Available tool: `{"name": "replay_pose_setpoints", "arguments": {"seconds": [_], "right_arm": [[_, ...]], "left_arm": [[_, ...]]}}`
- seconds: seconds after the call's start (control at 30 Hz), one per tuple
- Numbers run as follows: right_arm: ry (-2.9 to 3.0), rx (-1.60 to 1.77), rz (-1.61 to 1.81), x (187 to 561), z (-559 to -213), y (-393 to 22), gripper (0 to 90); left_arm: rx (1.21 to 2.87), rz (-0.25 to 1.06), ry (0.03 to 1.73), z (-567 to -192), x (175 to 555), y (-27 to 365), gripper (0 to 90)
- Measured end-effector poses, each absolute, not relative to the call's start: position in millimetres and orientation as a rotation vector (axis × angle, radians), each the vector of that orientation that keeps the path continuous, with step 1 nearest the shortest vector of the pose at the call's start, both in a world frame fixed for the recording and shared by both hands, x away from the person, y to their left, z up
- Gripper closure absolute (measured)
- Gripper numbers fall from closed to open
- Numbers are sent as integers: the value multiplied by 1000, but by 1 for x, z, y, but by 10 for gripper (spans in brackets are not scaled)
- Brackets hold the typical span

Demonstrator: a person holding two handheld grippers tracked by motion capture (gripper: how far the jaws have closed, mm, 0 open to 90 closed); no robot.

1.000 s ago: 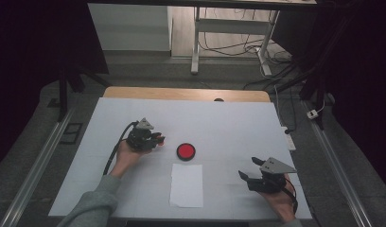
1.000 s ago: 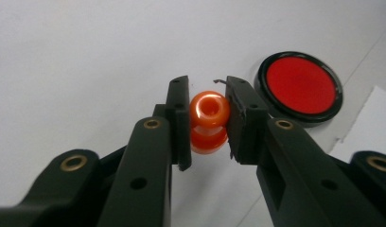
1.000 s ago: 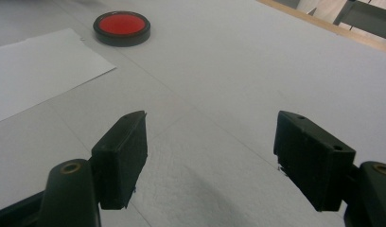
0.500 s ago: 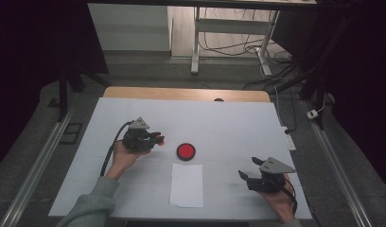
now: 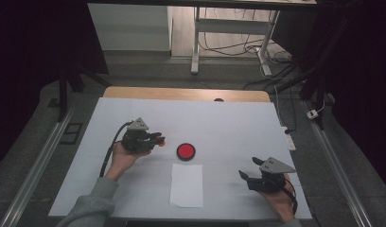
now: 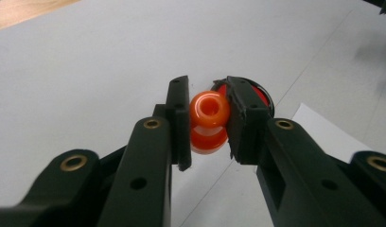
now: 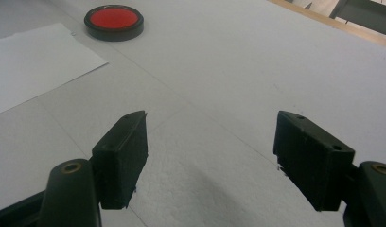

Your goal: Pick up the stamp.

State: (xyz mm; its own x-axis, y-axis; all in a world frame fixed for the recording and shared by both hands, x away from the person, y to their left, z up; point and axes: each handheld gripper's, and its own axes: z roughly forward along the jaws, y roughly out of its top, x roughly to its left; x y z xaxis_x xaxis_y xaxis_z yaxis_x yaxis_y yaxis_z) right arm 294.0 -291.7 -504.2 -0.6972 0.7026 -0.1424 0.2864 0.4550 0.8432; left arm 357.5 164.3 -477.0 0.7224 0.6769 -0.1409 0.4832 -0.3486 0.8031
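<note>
My left gripper (image 5: pixel 158 140) is shut on a small orange knob-shaped piece (image 6: pixel 208 122) with a hole in its top; the piece (image 5: pixel 160 140) hangs a little above the white table, left of a round red pad in a black case (image 5: pixel 186 151). In the left gripper view the red pad (image 6: pixel 259 93) peeks out just behind the right jaw. My right gripper (image 5: pixel 246 171) rests low at the front right with its jaws wide open and nothing between them (image 7: pixel 211 156). The red pad (image 7: pixel 114 20) lies far ahead of it at the upper left.
A white sheet of paper (image 5: pixel 187 185) lies flat in front of the red pad, between my two hands. The white table cover (image 5: pixel 229 123) ends at a wooden strip (image 5: pixel 181 93) along the far side. A black cable (image 5: pixel 108 153) trails from the left gripper.
My left hand has lifted the orange piece slightly and drifted a little away from the red pad. The right gripper has stayed where it was.
</note>
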Motion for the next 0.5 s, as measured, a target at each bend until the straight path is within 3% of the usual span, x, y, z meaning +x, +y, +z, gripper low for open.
{"name": "replay_pose_setpoints", "arguments": {"seconds": [0.5], "right_arm": [[2234, 826, 1158, 294, -505, -292, 263]], "left_arm": [[1986, 222, 836, -468, 348, 157, 725]]}}
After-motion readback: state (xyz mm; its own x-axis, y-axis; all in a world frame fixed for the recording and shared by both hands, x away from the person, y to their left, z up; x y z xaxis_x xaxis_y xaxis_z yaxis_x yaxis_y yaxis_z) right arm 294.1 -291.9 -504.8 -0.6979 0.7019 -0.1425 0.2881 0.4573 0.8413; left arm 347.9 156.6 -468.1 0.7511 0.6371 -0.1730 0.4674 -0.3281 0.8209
